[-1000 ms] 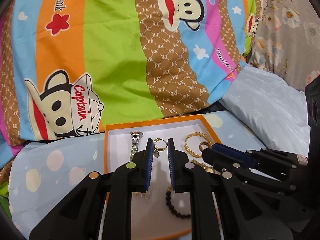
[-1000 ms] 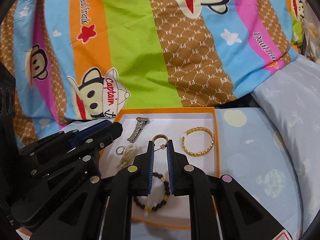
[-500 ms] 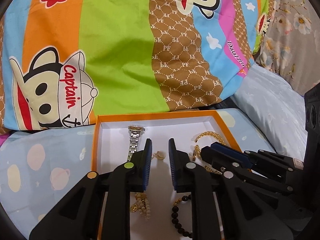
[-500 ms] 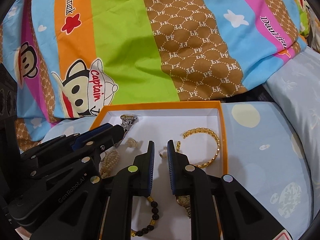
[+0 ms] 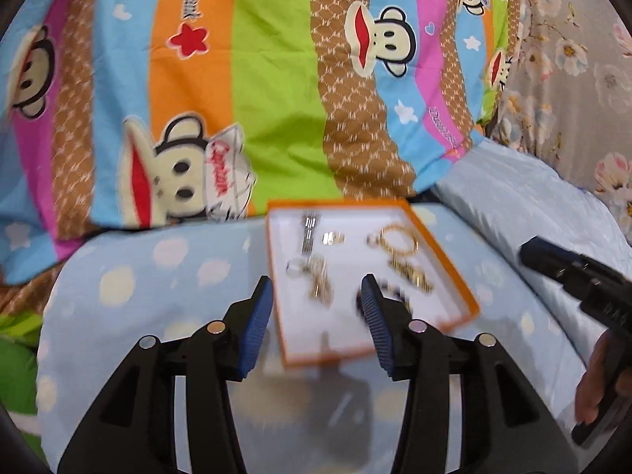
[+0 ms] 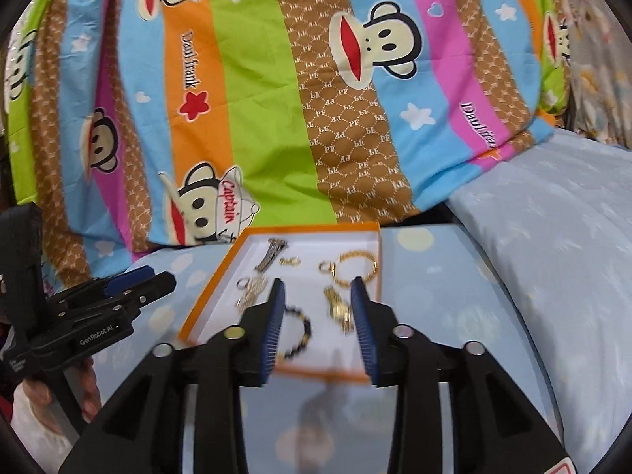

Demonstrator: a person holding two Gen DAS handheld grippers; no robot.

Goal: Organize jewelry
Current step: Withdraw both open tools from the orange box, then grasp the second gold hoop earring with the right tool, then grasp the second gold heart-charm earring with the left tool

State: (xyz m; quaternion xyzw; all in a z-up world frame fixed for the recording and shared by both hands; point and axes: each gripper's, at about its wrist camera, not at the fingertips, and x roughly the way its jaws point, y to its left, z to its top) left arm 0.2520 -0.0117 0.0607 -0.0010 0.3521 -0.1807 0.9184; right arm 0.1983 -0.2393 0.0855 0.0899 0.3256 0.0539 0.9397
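Motion blur smears the left wrist view, so the jewelry in the tray (image 5: pixel 442 252) shows only as gold and silver streaks; the near rim of the tray is partly hidden behind the fingers in both views. The right wrist view is sharper: a watch (image 6: pixel 271 257) lies at the tray's far edge, a small ring (image 6: pixel 290 261) beside it, a gold bangle (image 6: pixel 355 266) toward the far right corner, a bead bracelet (image 6: pixel 297 335) near the front edge, and a gold chain (image 6: pixel 340 309) next to it. A pale cluster (image 6: pixel 252 290) by the left wall is too blurred to name.

The tray rests on the blue sheet (image 6: pixel 442 276) of the bed, just in front of the striped blanket (image 6: pixel 256 118).

The left gripper (image 5: pixel 318 316) and right gripper (image 6: pixel 318 324) have just been opening and stand spread with nothing between the pads. A second ago both were nearly pressed together low over the tray; now they sit back from it and well apart.
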